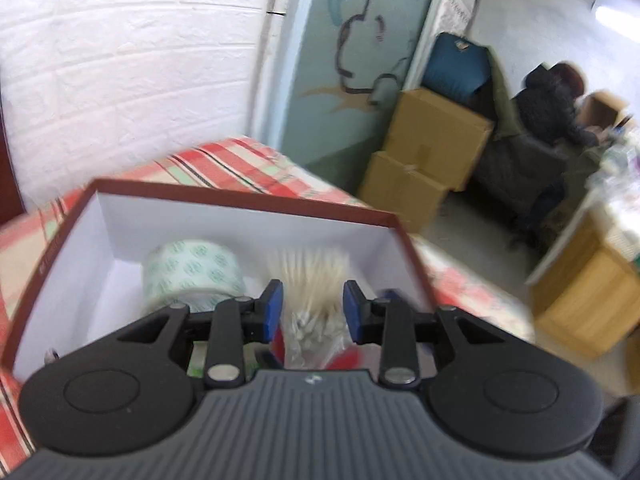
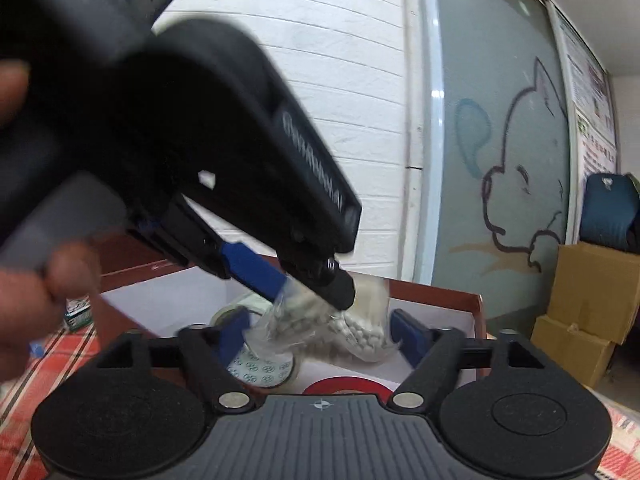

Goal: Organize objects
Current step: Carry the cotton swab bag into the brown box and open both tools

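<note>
A dark red box [image 1: 224, 202] with a white inside stands on the checked cloth. In it are a roll of printed tape [image 1: 192, 270] and a clear bag of cotton swabs [image 1: 310, 300]. My left gripper [image 1: 313, 310] is over the box, its blue pads on either side of the bag; its jaws are somewhat apart. In the right wrist view the left gripper [image 2: 312, 292] has its tips at the bag [image 2: 360, 332] over the box [image 2: 440, 294]. My right gripper [image 2: 320, 332] is open and empty, just before the box. The tape [image 2: 260, 368] also shows there.
A red round thing [image 2: 344, 386] lies in the box near me. A small green packet [image 2: 78, 314] sits on the cloth [image 2: 48, 364] at left. Cardboard boxes [image 1: 428, 152] are stacked by the wall. A seated person [image 1: 552, 108] is at far right.
</note>
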Demonstrator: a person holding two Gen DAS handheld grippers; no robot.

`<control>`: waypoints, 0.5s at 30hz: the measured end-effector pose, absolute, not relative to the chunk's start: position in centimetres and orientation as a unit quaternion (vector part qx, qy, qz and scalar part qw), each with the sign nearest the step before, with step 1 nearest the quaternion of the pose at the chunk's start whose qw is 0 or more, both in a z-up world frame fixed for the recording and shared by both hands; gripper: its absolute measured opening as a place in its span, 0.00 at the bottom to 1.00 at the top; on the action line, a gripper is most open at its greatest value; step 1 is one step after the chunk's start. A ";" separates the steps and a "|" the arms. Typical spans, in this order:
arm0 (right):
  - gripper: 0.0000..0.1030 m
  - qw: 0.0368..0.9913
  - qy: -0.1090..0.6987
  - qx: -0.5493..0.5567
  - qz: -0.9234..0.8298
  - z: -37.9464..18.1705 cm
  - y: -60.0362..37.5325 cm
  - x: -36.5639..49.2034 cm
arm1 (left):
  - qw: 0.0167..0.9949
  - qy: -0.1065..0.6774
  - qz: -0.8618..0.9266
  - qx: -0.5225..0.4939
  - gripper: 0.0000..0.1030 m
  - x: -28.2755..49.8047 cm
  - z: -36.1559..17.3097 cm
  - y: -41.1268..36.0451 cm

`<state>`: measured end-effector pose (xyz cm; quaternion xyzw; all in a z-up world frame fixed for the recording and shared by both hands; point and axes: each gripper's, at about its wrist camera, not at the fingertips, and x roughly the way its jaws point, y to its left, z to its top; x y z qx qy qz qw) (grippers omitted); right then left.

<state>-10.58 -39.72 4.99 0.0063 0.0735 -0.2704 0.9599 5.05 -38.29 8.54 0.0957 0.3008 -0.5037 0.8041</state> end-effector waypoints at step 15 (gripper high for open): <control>0.85 0.957 0.073 -0.004 -0.280 5.1 -38.9 -11.1 | 0.815 0.294 -0.490 0.096 0.35 4.5 9.2 -36.1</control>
